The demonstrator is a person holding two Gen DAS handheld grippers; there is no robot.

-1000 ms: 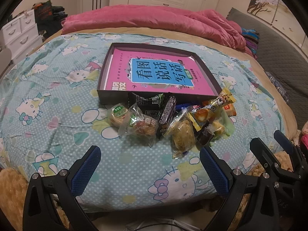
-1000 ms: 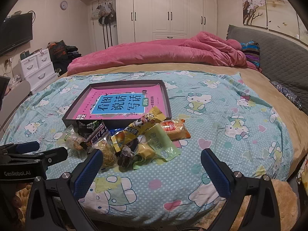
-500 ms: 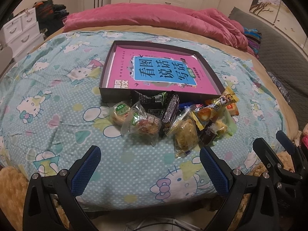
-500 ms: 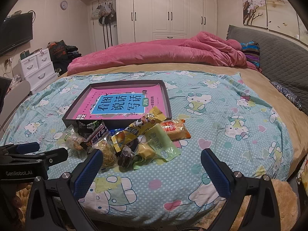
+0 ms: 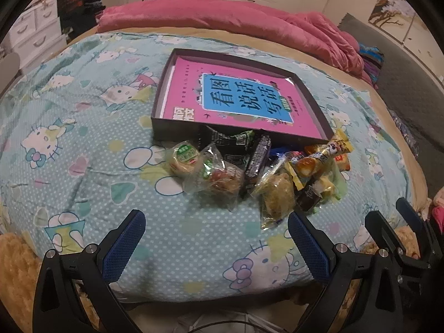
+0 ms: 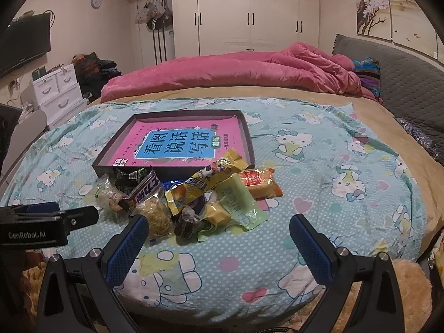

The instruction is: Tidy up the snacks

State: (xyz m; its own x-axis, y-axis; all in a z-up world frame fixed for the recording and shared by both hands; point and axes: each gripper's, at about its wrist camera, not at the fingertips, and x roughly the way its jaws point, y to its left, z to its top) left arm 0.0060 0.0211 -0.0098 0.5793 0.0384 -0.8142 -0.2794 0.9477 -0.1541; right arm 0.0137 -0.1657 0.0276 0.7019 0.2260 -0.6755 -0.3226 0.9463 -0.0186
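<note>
both tongs, left gripper (image 5: 213, 242) and right gripper (image 6: 217, 245), are hovering wide open and empty; best lifting one outer snack (image 5: 184, 159) into the box (image 5: 177, 133) behind the pile.

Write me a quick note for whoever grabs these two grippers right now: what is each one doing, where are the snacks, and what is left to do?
Left gripper: open, empty, hovering short of the snack pile.
Right gripper: open, empty, also short of the pile.
Snacks: all heaped on the bedspread, against the near wall of the tray.
Tray: holds only a pink book.
Done: nothing sorted yet.
Left: every snack has yet to be picked up and organized, probably into the tray.
</note>
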